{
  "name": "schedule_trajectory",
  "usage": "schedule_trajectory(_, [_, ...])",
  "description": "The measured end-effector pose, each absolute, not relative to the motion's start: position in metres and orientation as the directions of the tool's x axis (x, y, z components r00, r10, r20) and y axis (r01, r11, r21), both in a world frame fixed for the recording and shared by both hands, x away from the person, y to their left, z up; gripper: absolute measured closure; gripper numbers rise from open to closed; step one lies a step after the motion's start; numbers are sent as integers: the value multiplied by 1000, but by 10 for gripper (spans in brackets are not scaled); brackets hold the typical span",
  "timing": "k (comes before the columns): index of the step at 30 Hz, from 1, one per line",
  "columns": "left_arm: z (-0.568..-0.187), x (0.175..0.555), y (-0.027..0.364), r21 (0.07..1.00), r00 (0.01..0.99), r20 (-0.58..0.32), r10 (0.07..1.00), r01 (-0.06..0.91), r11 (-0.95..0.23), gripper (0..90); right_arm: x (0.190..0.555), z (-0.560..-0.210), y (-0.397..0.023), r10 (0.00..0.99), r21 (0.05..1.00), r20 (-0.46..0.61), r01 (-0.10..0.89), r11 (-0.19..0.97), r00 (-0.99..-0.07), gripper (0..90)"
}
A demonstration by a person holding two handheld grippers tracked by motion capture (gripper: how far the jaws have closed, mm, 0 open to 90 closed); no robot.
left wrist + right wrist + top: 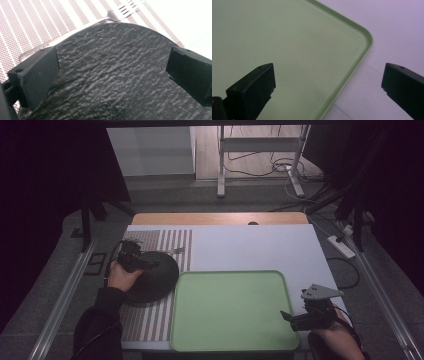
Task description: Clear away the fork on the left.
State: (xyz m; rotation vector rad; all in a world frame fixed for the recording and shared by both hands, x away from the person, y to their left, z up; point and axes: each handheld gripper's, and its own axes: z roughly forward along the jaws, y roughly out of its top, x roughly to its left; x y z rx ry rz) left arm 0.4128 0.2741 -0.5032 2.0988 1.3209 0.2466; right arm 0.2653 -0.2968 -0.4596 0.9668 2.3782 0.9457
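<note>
A round black textured plate (156, 277) lies on a striped placemat (147, 320) at the left of the table. My left gripper (149, 262) hovers over the plate's far left part, open. In the left gripper view its jaws (113, 58) stand wide apart above the plate (112, 82). A silver fork (113, 15) lies on the mat just beyond the plate's rim, its handle partly hidden under the plate. A light green tray (227, 273) sits at the table's centre front. My right gripper (290, 317) is open over the tray's near right corner (362, 50).
The white table top (250, 245) stretches behind the tray. Beyond the table's far edge are a metal frame (220, 165), cables and a power strip (341, 246) on the floor. Dark curtains hang at both sides.
</note>
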Motion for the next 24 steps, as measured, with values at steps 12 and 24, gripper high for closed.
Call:
schedule_trajectory(12, [-506, 429, 276, 586, 467, -159, 870, 754, -297, 1, 265, -460, -297, 722, 715, -109, 450, 534, -683, 0])
schedule_trajectory(24, [-502, 447, 284, 567, 458, -140, 878, 764, -308, 561, 265, -460, -297, 718, 715, -109, 448, 537, -687, 0])
